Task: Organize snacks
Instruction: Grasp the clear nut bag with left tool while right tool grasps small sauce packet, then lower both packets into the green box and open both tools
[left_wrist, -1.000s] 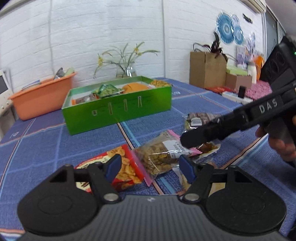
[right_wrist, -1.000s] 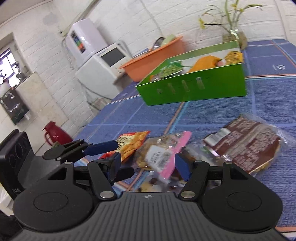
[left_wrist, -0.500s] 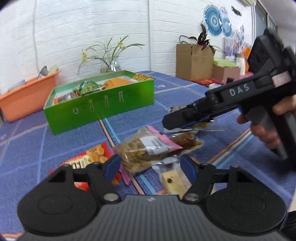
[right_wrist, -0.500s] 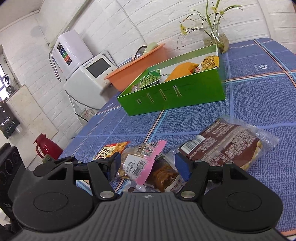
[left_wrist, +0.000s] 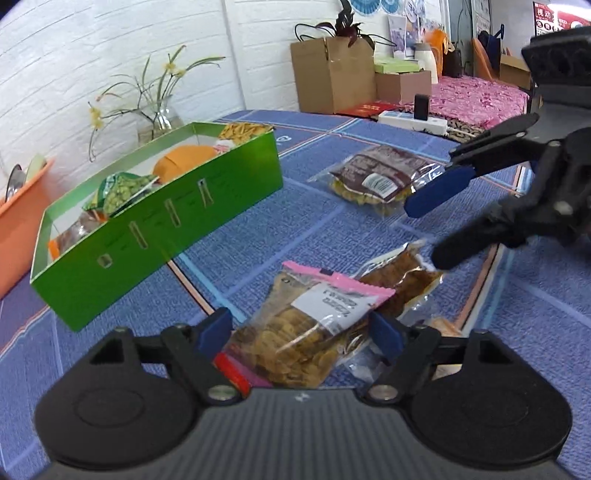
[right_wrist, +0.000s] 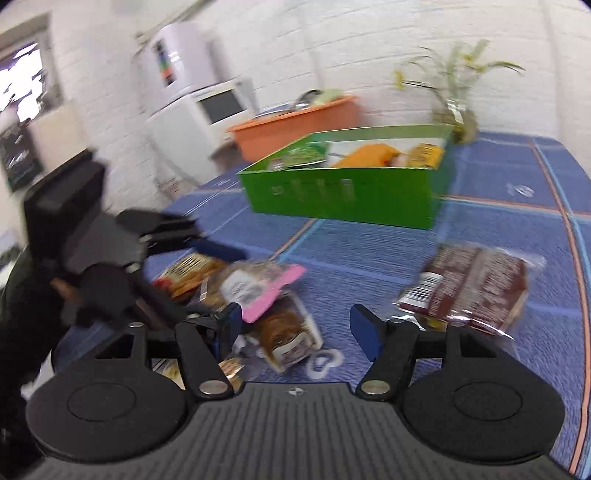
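A green box (left_wrist: 177, 221) with several snack packs in it stands on the blue tablecloth; it also shows in the right wrist view (right_wrist: 354, 195). My left gripper (left_wrist: 301, 332) is open, with a pink-topped clear bag of chips (left_wrist: 314, 332) lying between its fingers. A brown snack bag (left_wrist: 402, 277) lies beside that bag. A dark brown pack (left_wrist: 376, 177) lies farther right. My right gripper (right_wrist: 299, 325) is open above the brown snack bag (right_wrist: 288, 332); it also shows in the left wrist view (left_wrist: 436, 221), open.
An orange tub (right_wrist: 295, 122) and a vase of flowers (left_wrist: 159, 114) stand behind the box. A red chip bag (right_wrist: 192, 273) lies left of the pink-topped bag. Cardboard boxes (left_wrist: 332, 74) stand at the back right. The right wrist view is blurred.
My left gripper has moved forward and right, so the pink-topped bag now lies between its fingers. My right gripper has swung away to the right and its view has turned.
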